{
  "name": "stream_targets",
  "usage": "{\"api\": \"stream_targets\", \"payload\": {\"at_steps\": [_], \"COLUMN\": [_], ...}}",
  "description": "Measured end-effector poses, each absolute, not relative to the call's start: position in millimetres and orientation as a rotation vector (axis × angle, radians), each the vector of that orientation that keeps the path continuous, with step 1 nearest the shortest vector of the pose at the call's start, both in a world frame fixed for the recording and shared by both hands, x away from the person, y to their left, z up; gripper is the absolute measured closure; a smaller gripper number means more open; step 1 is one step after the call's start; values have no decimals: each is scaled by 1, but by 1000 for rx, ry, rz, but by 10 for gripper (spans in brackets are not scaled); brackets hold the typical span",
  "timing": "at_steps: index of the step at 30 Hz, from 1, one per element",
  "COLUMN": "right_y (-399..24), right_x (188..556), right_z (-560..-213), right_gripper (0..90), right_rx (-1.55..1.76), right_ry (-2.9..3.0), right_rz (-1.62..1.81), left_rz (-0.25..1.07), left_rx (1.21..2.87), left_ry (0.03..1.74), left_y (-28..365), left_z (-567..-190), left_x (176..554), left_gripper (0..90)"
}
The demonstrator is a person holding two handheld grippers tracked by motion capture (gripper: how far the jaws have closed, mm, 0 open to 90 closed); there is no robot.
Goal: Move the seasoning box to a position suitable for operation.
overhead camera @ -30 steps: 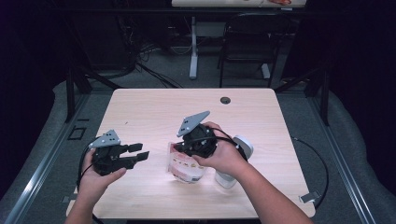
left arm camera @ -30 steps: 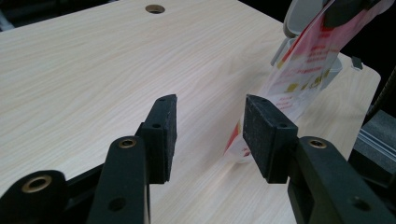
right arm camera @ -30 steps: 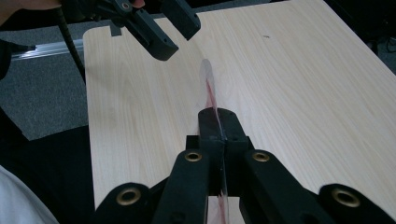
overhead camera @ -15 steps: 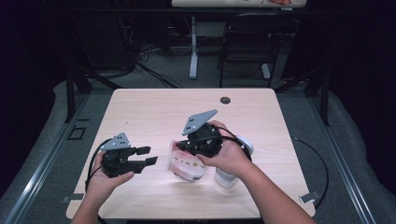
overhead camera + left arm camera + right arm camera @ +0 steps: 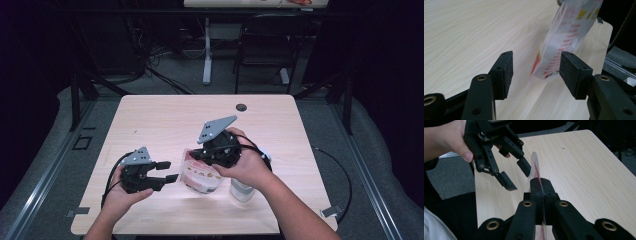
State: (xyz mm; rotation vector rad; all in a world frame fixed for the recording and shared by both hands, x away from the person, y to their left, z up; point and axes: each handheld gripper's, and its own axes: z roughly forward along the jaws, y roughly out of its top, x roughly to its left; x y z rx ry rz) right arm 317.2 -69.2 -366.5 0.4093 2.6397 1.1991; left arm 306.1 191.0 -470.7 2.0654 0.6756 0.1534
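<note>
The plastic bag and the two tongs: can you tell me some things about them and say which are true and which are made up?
1. The right tongs are shut on the plastic bag. True.
2. The left tongs are squeezing the bag. False: they have just been opening, and their pads stand apart with the bag's corner between them, untouched.
3. The bag has red print on it. True.
4. The bag lies flat in the middle of the table. False: it hangs from the right tongs, its lower end near the wood.
5. A white bottle stands beside the person's right hand. True.
</note>
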Motion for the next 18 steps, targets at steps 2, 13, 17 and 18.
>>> {"api": "stream_targets", "payload": {"at_steps": [2, 13, 17, 18], "right_y": [-69, -69, -69, -70], "right_x": [317, 314, 314, 313], "right_z": [-366, -361, -360, -360], "right_gripper": [900, 900, 900, 900], "right_rx": [408, 382, 376, 375], "right_ry": [2637, 2629, 2635, 2636], "right_rz": [1196, 1204, 1209, 1212], "left_rz": [143, 121, 107, 105], "left_rx": [2060, 2079, 2075, 2069], "left_ry": [662, 630, 617, 613], "left_y": [189, 181, 179, 178], "left_z": [-472, -480, -482, -483], "left_x": [306, 305, 305, 305], "left_gripper": [451, 459, 475, 482]}}
